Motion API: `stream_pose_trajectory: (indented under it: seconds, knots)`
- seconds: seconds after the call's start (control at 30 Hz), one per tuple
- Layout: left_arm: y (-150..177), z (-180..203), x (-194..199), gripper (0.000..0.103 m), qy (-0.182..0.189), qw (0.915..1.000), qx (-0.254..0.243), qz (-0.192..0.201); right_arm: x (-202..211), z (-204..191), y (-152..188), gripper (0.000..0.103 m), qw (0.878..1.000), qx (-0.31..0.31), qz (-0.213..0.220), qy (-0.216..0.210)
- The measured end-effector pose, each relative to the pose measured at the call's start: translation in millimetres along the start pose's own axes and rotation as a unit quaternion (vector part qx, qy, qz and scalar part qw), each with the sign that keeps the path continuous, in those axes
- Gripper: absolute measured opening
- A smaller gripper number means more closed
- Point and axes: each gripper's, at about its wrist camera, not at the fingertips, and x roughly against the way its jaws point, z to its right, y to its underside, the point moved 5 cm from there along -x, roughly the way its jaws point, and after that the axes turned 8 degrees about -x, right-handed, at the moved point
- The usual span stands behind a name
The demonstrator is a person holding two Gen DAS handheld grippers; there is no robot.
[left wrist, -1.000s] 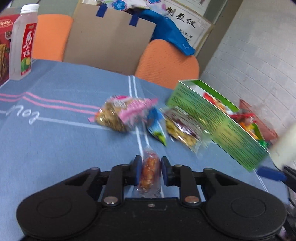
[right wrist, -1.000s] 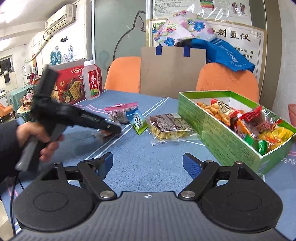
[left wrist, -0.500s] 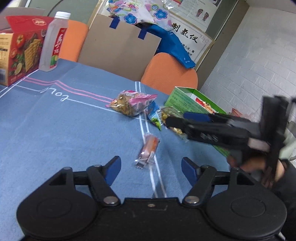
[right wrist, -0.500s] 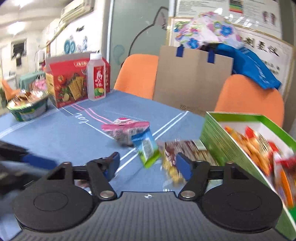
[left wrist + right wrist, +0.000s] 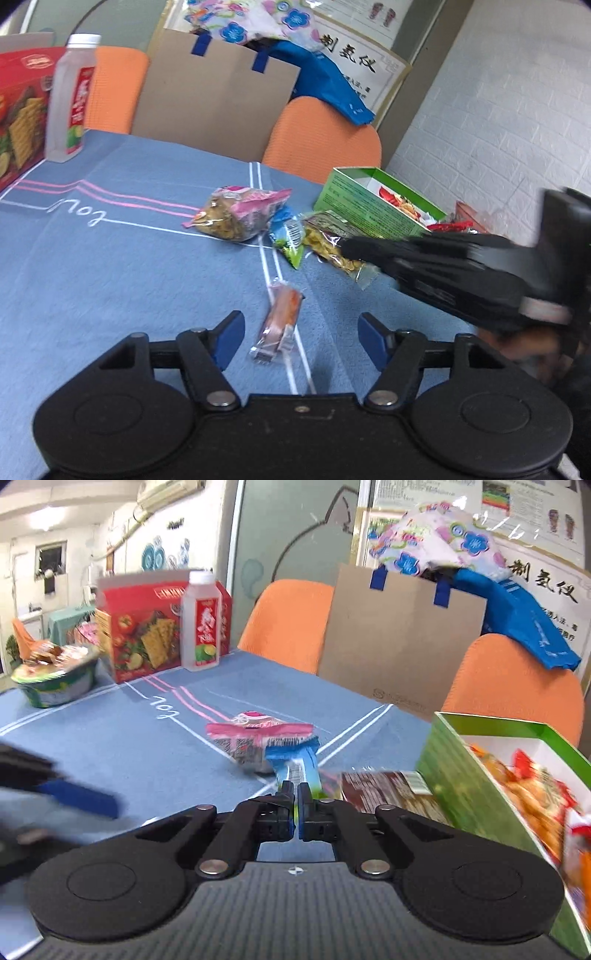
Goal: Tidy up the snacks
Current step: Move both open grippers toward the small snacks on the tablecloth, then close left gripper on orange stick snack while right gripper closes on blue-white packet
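Observation:
My left gripper point(image 5: 299, 338) is open, and a small orange candy packet point(image 5: 281, 319) lies on the blue tablecloth between its fingers. Beyond lie a pink snack bag point(image 5: 240, 216), a blue-green packet point(image 5: 290, 240) and a clear bag of chips point(image 5: 332, 243). My right gripper point(image 5: 296, 803) is shut on the blue-green packet point(image 5: 299, 762), with the pink bag point(image 5: 255, 738) behind it and the chips bag point(image 5: 388, 792) to its right. The green snack box point(image 5: 476, 794) holds several snacks. The right gripper's body point(image 5: 461, 273) reaches in from the right in the left wrist view.
A red cracker box point(image 5: 147, 631), a drink bottle point(image 5: 201, 622) and a bowl of snacks point(image 5: 51, 675) stand at the table's far left. Orange chairs point(image 5: 284, 622) and a brown paper bag point(image 5: 399, 642) stand behind the table. A white brick wall point(image 5: 498, 110) is on the right.
The left gripper let go of the orange candy and drew back. The right gripper moved forward and closed on the blue-green packet.

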Motion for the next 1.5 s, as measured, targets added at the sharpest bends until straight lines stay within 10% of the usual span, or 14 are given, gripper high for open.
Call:
stream_pose_trajectory:
  seconds: [0.1,0.3,0.4,0.53,0.6,1.1,1.23,1.3,1.33,1.5]
  knots:
    - [-2.0,2.1,-13.9,0.087,-0.008,0.9999,-0.007,-0.011,9.5,-1.0,3.6,0.009,1.000,0.025,-0.003,0.006]
    - [-0.1,5.5,-28.4,0.053,-0.021,0.9991,-0.019,-0.031,-22.2,4.5,-14.2,0.067,1.000,0.015,0.016,0.009]
    - [2.9,4.0,-24.8,0.053,-0.014,0.9990,-0.015,-0.039,-47.1,1.5,-18.3,0.089,0.999,0.030,0.011,0.017]
    - [10.6,4.5,-10.1,0.053,-0.011,0.9991,-0.008,-0.041,-73.7,-1.6,-15.7,0.085,0.999,0.042,-0.009,0.018]
    - [13.0,3.7,-2.1,0.052,-0.016,0.9991,-0.008,-0.038,-79.9,-2.7,-9.5,0.048,0.999,0.046,-0.025,0.009]
    - [18.9,17.3,16.3,0.054,0.016,0.9997,-0.004,-0.016,55.6,-18.0,44.3,0.042,0.996,-0.006,-0.083,-0.010]
    - [22.5,25.6,15.3,0.056,0.022,0.9997,-0.002,-0.015,77.0,-18.3,57.8,0.044,0.996,-0.010,-0.088,0.004]
    - [24.3,28.9,16.4,0.067,0.014,0.9998,-0.002,-0.011,77.9,-18.6,62.4,0.044,0.996,-0.012,-0.087,0.006]
    - [25.0,29.7,17.7,0.090,0.009,0.9999,-0.001,-0.008,76.9,-18.8,63.3,0.046,0.996,-0.016,-0.083,0.008]
    - [31.0,26.0,38.4,0.103,-0.014,0.9998,0.009,0.014,78.9,-20.4,64.9,0.092,0.998,-0.024,-0.061,0.016]
